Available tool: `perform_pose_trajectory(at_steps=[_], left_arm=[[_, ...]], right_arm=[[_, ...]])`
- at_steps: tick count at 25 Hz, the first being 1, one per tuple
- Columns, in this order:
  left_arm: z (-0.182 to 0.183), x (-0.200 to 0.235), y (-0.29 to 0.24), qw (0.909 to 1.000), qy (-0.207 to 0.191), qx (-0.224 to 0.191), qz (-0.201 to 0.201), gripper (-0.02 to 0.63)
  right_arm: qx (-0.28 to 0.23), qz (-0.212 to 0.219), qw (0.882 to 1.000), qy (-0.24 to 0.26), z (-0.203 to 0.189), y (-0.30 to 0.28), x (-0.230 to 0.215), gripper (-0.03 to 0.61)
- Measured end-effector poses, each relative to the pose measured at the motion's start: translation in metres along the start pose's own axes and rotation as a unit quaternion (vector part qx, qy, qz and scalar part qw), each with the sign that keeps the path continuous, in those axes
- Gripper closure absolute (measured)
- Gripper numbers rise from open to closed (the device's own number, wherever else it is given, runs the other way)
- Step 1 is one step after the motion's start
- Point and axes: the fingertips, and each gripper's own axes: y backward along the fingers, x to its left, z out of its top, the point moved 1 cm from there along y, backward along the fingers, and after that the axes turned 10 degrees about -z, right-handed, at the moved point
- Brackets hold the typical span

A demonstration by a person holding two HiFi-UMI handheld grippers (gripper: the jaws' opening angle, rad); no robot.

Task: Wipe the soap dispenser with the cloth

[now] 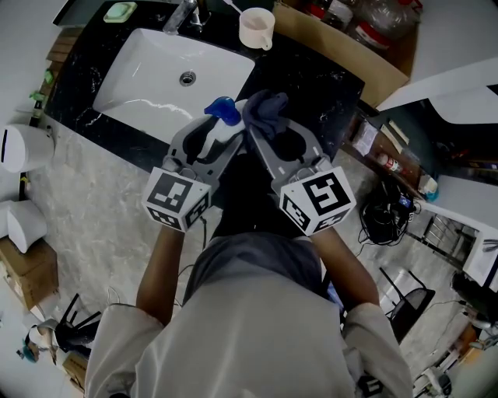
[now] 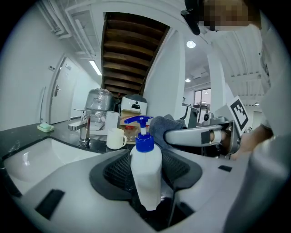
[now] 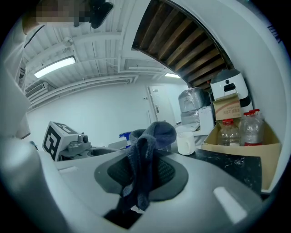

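No word, brand or number can be read anywhere. The only signs are black-and-white square marker patterns: on the left cube (image 1: 177, 200) of the left tongs (image 1: 220, 128), at nine o'clock in the head view, and on the right cube (image 1: 317, 200) of the right tongs (image 1: 268, 124), at three o'clock. Print on the cardboard box (image 3: 226, 109) is too blurred to read.

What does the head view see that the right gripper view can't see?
Only the head view: the white sink, the green soap dish and the person's arms. Only the right gripper view: a long ceiling light and wooden slats overhead. Both: the white mug and the blue cloth pinched in the right claw.
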Motion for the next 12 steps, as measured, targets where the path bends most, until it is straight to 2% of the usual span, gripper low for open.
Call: perform_pose_trajectory(at_steps=[3, 8, 12], left_arm=[[0.001, -0.006, 0.001, 0.9992, -0.021, 0.003, -0.033, 0.393], [0.022, -0.005, 0.003, 0.9970, -0.059, -0.018, -0.047, 0.393], [0.032, -0.002, -0.006, 0.9939, -0.079, -0.013, -0.076, 0.393]], right_arm=[[0.001, 0.001, 1.000, -0.005, -0.001, 0.003, -0.006, 0.500], [0.018, 0.004, 1.000, 0.001, -0.007, 0.002, -0.011, 0.500], [0.032, 0.005, 0.999, 0.000, -0.017, 0.001, -0.010, 0.500]])
